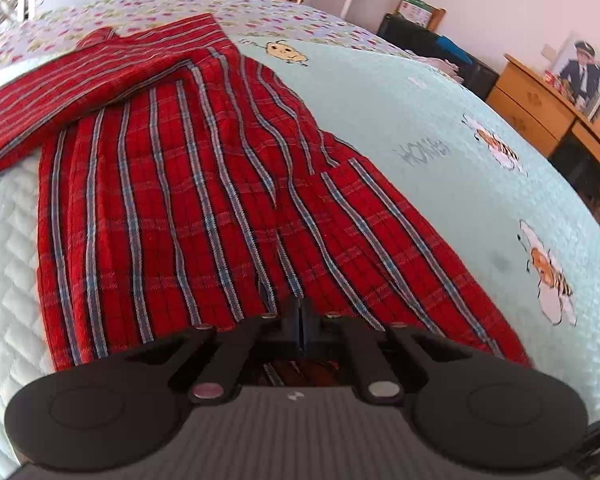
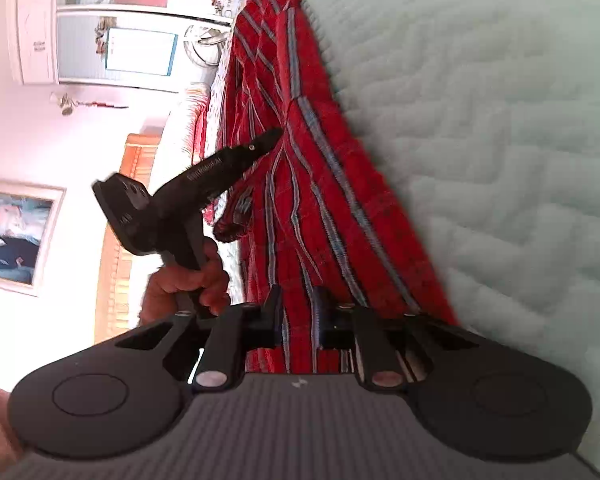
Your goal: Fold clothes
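Red woven cloth garment with grey-blue stripes (image 1: 188, 184), soft, matt, slightly nubbly. Pale mint quilted bedspread (image 1: 440, 208), stitched in puffy chevron ridges, matt cotton look, printed with bees. Left black plastic gripper (image 1: 301, 320), matt, with small shiny metal screw heads; grey ribbed housing behind. Right black plastic gripper (image 2: 298, 316), same matt finish. Honey-coloured wooden desk (image 1: 540, 108), smooth, faintly glossy. White cabinet (image 2: 100, 36), smooth and lacquered.

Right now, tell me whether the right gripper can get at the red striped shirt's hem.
Probably yes: the right gripper has its jaws open with the red striped shirt lying between them, nothing blocking.
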Available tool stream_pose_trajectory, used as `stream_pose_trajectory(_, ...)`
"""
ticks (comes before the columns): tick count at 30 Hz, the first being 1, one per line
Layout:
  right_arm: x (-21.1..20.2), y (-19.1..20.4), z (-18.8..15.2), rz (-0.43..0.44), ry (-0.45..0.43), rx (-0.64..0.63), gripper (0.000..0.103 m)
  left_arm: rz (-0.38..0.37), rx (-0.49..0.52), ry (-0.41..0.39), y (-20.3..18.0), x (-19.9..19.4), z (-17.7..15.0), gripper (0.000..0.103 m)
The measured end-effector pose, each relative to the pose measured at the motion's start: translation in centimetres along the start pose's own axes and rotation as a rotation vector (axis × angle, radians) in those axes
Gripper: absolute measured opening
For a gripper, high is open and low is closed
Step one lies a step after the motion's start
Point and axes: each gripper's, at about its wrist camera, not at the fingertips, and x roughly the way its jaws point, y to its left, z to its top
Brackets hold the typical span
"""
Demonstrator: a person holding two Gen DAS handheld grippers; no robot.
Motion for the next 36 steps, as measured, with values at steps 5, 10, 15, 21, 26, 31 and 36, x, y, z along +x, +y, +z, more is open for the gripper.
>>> stream_pose_trajectory(5, 0.2, 1.1, -0.7, 0.129, -0.002, 0.022, 0.045, -0.042, -0.068, -0.027, 1.5, -0.2, -0.5, 0.004)
stream_pose_trajectory(10, 4.0, 2.8, -3.4, -0.097, 0.129, -0.200, 0.000, -0.031, -0.069, -0.023, 1.3, -0.8, -0.5, 0.004)
stream_pose_trajectory(15, 2.5, 5.6, -2.3, -0.123, 0.036, -0.259, 0.017, 0.010, 0.017, 0.020, -0.4, -1.7, 0.5, 0.011)
stream_pose_trajectory(21, 2.2, 8.2, 2.5, -0.059, -0.163, -0.298, 0.030, -0.036, 0.028, -0.047, -3.0, -2.9, 4.6, 0.031)
stream_pose_trajectory(26, 4.3, 5.0, 4.0, -0.037, -0.185, -0.202, 0.033, 0.074, 0.101, -0.005, -3.1, 2.6, 6.5, 0.034)
stream_pose_trajectory(31, 4.6, 2.0, 3.1, -0.160, -0.144, -0.139, 0.000, 0.051, 0.021, 0.017, -0.5, 3.0, 5.0, 0.028)
stream_pose_trajectory(36, 4.0, 2.5, 4.1, -0.043, -0.141, -0.165, 0.031, 0.010, -0.155, -0.145, 1.4, 0.6, 7.4, 0.046)
